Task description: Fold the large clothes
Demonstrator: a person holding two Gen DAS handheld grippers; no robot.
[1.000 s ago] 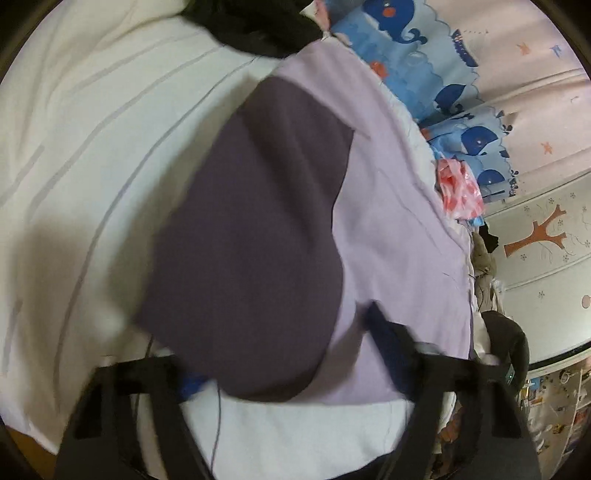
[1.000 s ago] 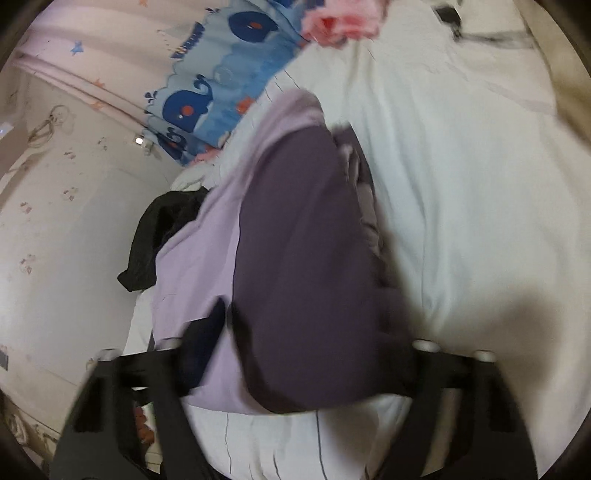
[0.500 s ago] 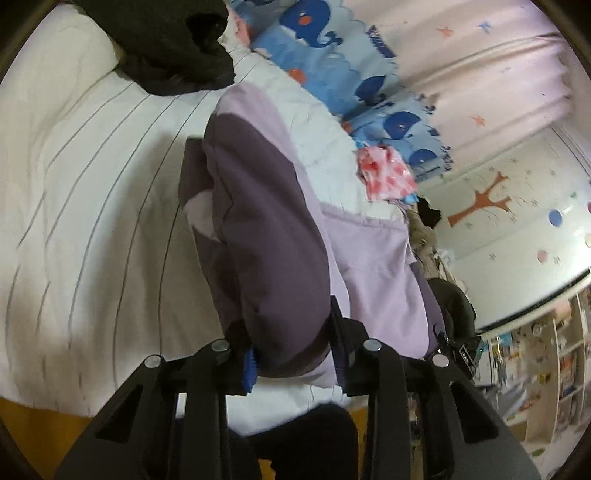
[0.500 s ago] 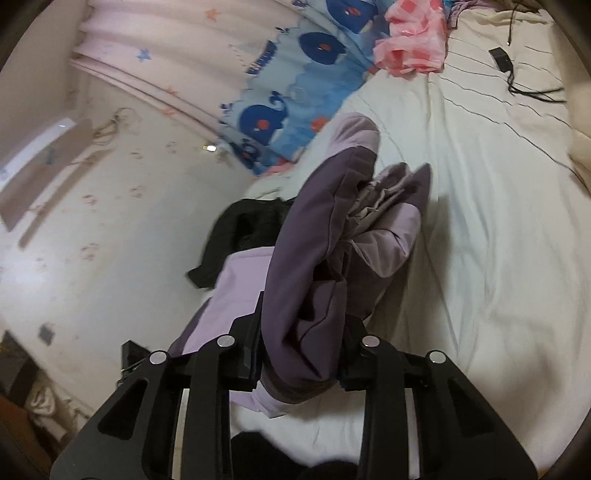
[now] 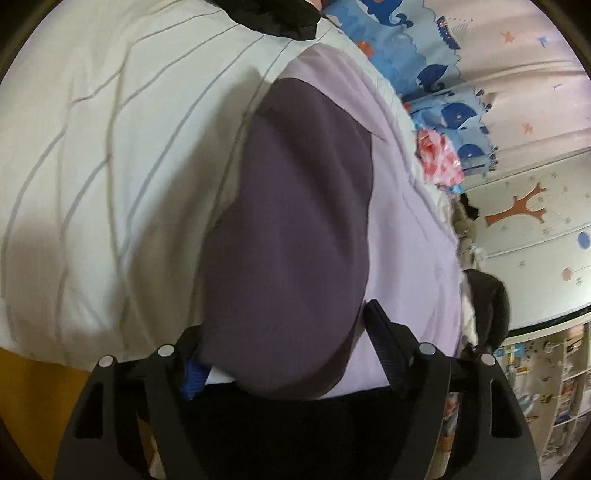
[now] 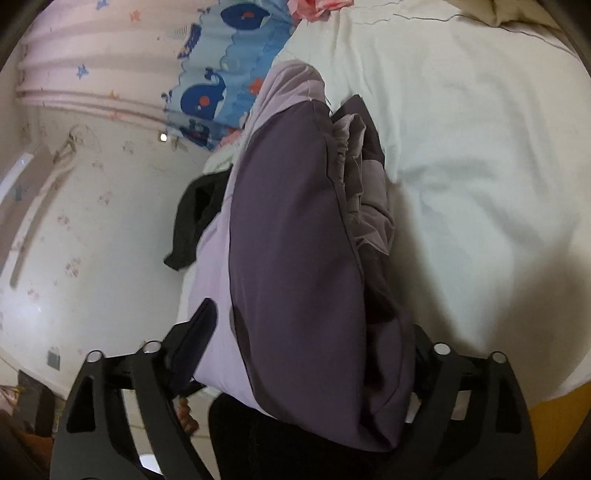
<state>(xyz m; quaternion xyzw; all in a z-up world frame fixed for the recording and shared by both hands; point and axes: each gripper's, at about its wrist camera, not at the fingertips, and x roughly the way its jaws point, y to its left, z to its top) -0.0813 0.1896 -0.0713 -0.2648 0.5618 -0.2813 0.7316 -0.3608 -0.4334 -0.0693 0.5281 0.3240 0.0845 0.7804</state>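
No legible text; purple garment (image 5: 295,236) w/ both grippers' jaws opening.

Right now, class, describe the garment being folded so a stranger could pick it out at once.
Start at the white quilted bed cover with thin grey lines. On its near edge lies the two-tone purple garment, between the opening fingers of both grippers. Unlike the black garment farther back and the pink-and-white patterned cloth, it has a dark purple panel on pale lilac.
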